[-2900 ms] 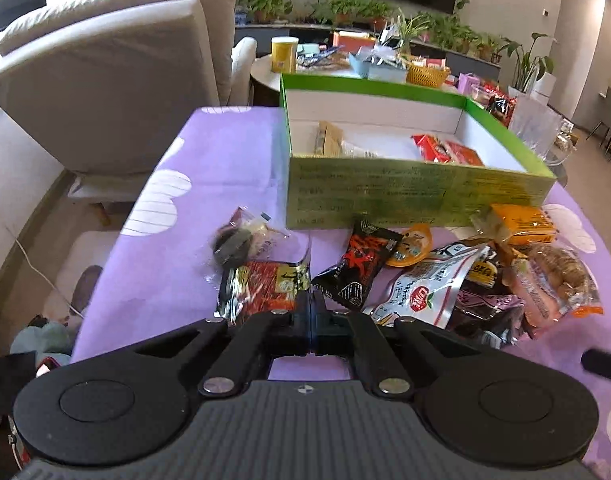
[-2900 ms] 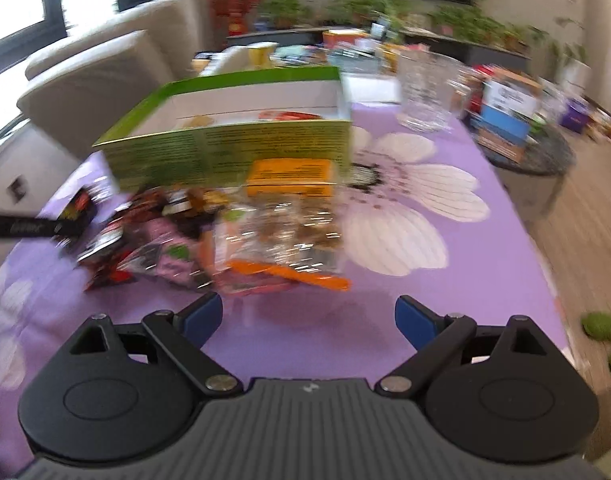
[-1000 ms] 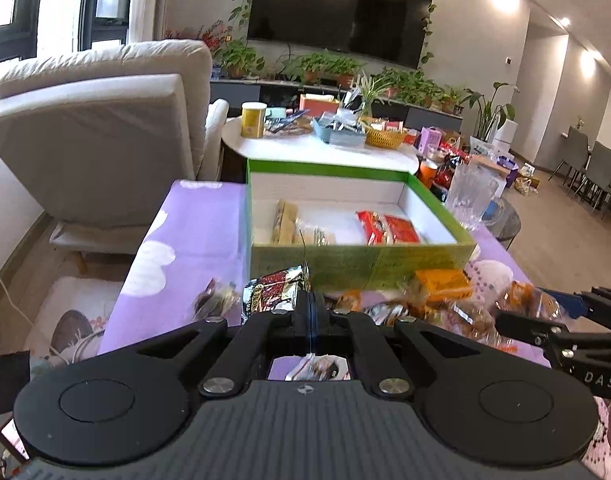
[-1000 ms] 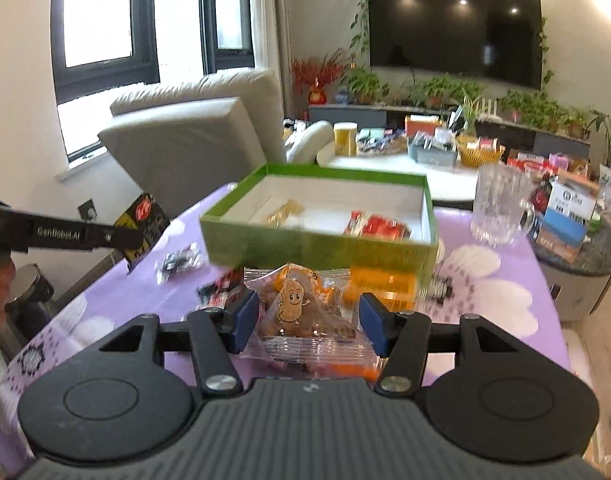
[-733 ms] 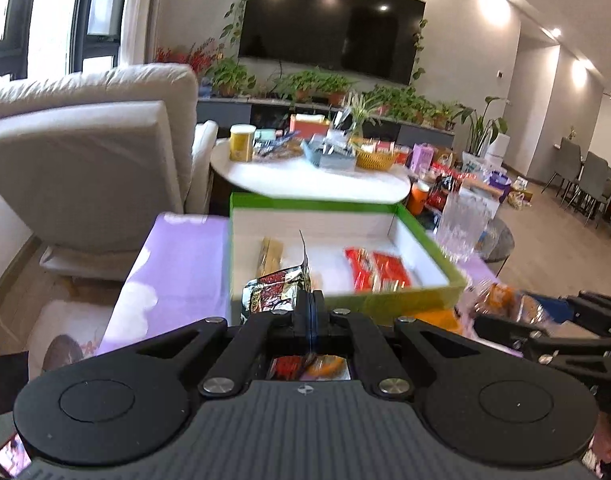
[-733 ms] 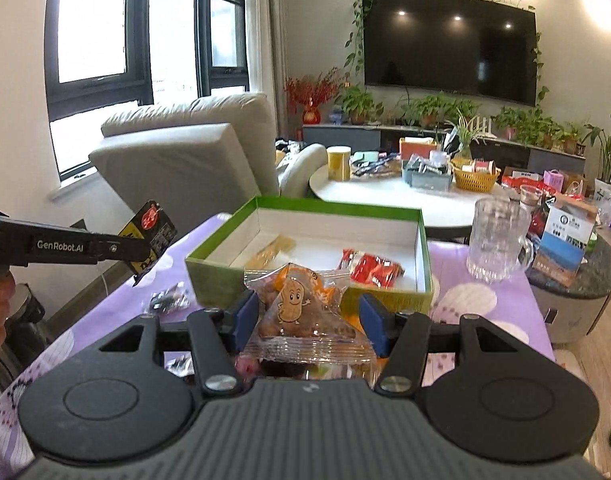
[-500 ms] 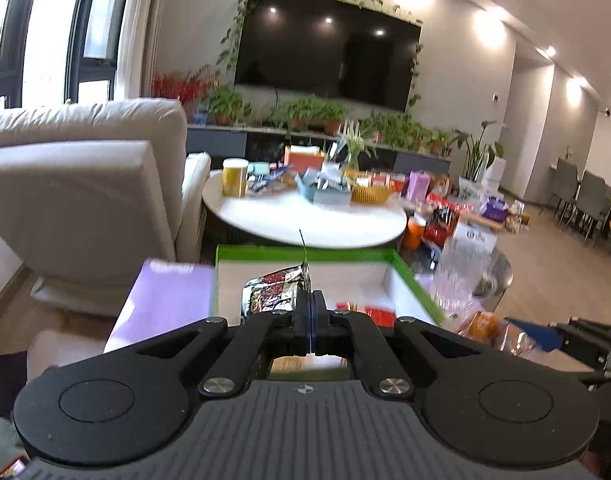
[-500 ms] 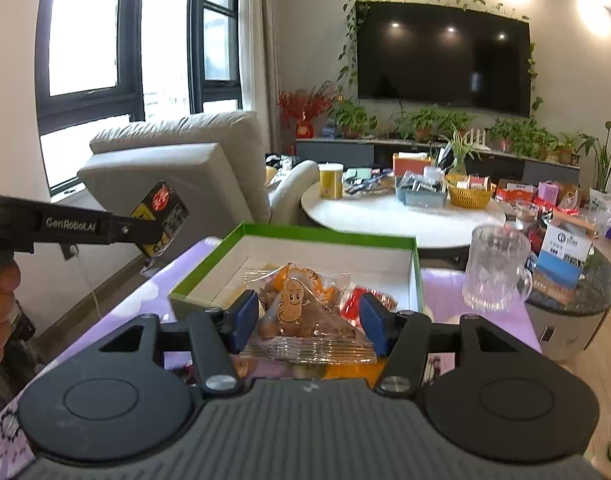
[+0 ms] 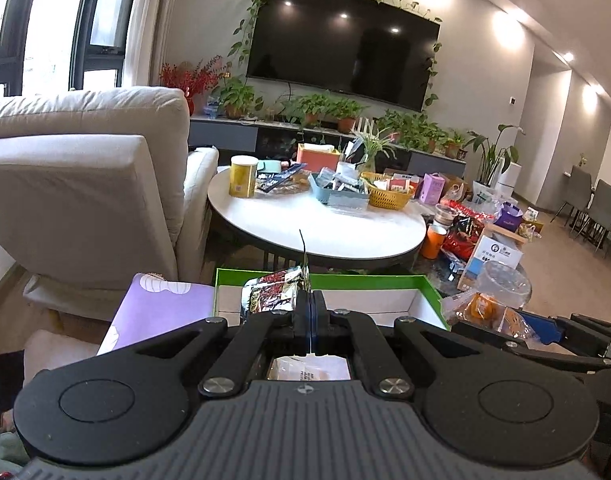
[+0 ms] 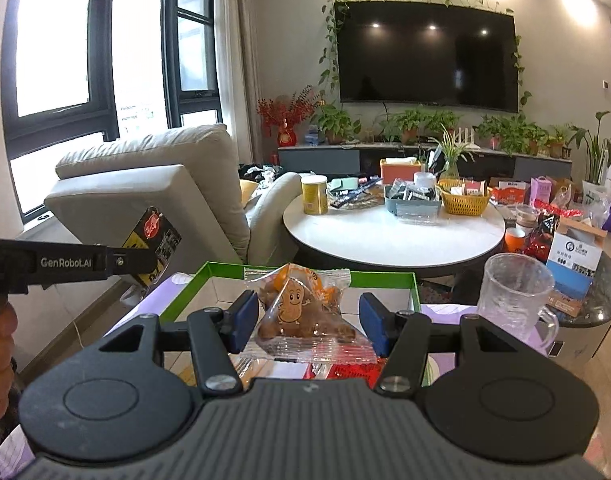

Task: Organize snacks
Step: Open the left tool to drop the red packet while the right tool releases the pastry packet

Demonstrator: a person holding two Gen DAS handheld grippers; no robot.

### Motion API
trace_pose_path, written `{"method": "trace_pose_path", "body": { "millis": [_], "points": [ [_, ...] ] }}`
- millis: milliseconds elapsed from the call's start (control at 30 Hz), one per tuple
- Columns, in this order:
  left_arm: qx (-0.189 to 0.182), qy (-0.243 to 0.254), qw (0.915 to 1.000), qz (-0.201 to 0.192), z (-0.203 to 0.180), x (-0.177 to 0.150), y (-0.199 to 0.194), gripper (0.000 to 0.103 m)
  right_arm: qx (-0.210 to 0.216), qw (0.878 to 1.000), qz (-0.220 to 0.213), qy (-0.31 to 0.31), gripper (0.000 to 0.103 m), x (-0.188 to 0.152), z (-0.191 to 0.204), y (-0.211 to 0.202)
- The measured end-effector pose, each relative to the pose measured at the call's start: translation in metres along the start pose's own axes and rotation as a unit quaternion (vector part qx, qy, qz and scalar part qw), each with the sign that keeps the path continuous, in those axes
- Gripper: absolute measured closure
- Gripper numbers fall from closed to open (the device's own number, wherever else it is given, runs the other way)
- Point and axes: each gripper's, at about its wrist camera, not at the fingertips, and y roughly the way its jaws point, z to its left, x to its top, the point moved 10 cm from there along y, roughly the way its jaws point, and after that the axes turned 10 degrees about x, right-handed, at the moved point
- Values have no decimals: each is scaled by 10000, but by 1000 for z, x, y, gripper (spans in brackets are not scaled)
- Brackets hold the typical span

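Observation:
My left gripper [image 9: 308, 312] is shut on the edge of a red and silver snack packet [image 9: 271, 295], held above the green box [image 9: 385, 280] with its white inside. From the right wrist view the same packet [image 10: 155, 236] hangs at the tip of the left gripper [image 10: 145, 261] on the left. My right gripper [image 10: 310, 320] is shut on a clear bag of brown snacks with a cartoon peanut [image 10: 301, 316], over the green box [image 10: 411, 286]. That bag [image 9: 485, 312] also shows at the right in the left wrist view. Red packets [image 10: 353, 372] lie in the box below.
A glass mug [image 10: 513, 296] stands right of the box on the purple cloth [image 9: 161, 312]. Behind are a round white table [image 10: 389, 232] with a yellow can and baskets, a beige armchair [image 10: 153, 196], and more boxes on a dark side table [image 10: 577, 264].
Both grippers have carried their snacks forward from the pile to over the green box, rising a little. The snack pile on the cloth has dropped out of view.

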Motion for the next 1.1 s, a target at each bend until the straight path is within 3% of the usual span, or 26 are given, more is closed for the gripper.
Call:
{"method": "trace_pose_path", "body": {
  "millis": [367,533,600,667,700,1100],
  "points": [
    [90,78,9994,325,4,-16,34,102,-72,9995,262,182,41,-8,-9,30],
    [216,24,9975,670,8,-30,47,100,-102,9985,452,290,40,-18,-12,40],
    [213,-23,9966,800,9,-36,50,90,-162,9982,489,315,39,-20,-13,43],
    [232,-96,9956,902,12,-39,53,68,-208,9979,510,340,29,-22,-14,44],
    [272,-129,9954,909,14,-40,52,66,-234,9978,503,358,24,-22,-14,43],
    [487,-251,9951,824,57,-42,24,62,-219,9982,448,319,24,-21,-10,20]
  ]
}}
